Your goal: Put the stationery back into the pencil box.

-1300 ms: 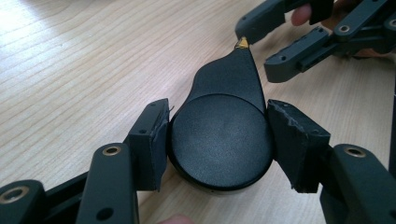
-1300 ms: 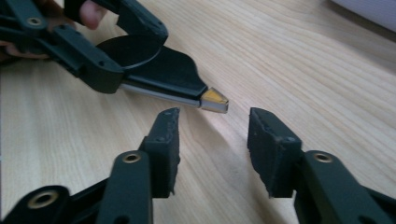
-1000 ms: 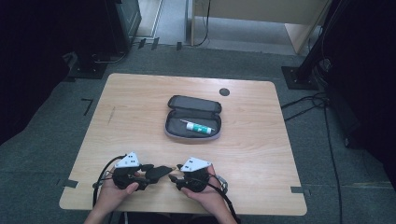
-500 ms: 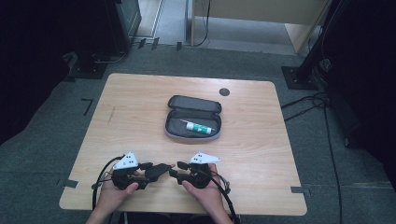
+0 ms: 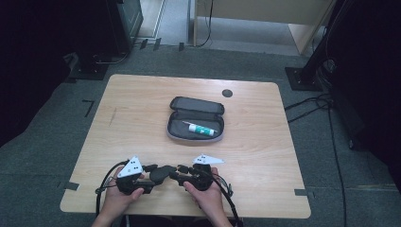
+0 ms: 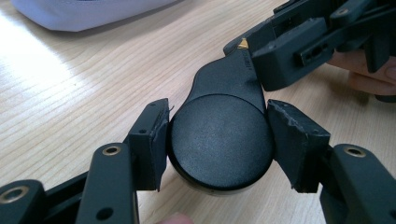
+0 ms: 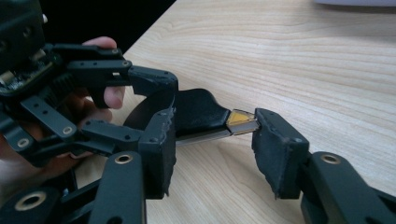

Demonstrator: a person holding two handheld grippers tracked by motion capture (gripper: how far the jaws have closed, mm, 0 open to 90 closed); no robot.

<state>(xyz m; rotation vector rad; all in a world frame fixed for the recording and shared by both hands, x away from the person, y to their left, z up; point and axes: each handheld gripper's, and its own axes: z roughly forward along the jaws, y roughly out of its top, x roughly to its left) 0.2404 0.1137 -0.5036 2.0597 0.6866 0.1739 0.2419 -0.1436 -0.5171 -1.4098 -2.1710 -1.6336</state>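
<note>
Hands sit close together at the near edge of the wooden table point(image 5: 142, 109), each one with a gripper. The left gripper point(image 6: 217, 140) squeezes the round end of a small black tool point(image 6: 219, 135), one pad on each side of it. The tool is flat and black, with a thin neck and a little yellow tip point(image 7: 240, 119). I cannot tell what kind of tool it is. It sits just above the table, between the two grippers. The right gripper point(image 7: 212, 140) has its jaws around the thin end, one on each side of the tip. They are partly apart, and I cannot tell if the pads touch the tool yet. From the high view, a second ago the right gripper point(image 5: 187, 171) pointed a bit away, and now it is turned to face the left gripper point(image 5: 156, 172) and is right up against it. I think this means the right gripper is getting ready to take or pull the thin end. Farther back on the table, the open grey pouch point(image 5: 176, 130) with a white and green tube point(image 5: 201, 128) inside has not moved.
</note>
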